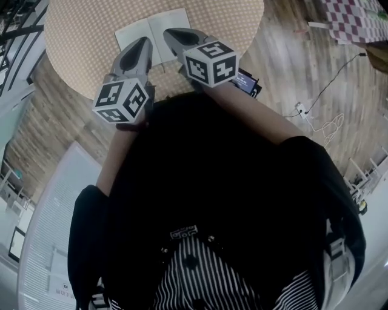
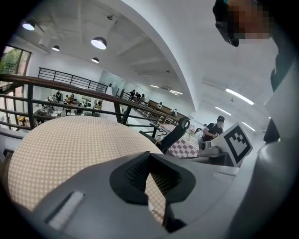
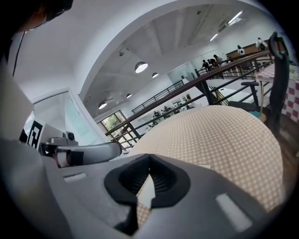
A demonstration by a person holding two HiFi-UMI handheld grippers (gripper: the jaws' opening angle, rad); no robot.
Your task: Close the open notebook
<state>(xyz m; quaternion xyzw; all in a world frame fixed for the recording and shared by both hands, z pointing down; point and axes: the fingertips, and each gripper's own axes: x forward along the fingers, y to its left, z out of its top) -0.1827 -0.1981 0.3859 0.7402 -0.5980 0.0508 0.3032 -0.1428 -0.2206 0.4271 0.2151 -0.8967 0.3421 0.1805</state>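
Observation:
An open notebook with white pages lies flat on the round table, which has a beige checked cloth. Both grippers hover over the notebook's near edge, side by side. My left gripper points at the left page, its jaws closed together with nothing between them. My right gripper reaches over the spine and right page, also shut and empty. In the right gripper view, a strip of white page shows below the closed jaws of the right gripper. The left gripper looks across the cloth.
A dark device with a lit screen sits by the table's near right edge. A cable and plug lie on the wooden floor. A red-checked table stands far right. A black chair and railing stand beyond the table.

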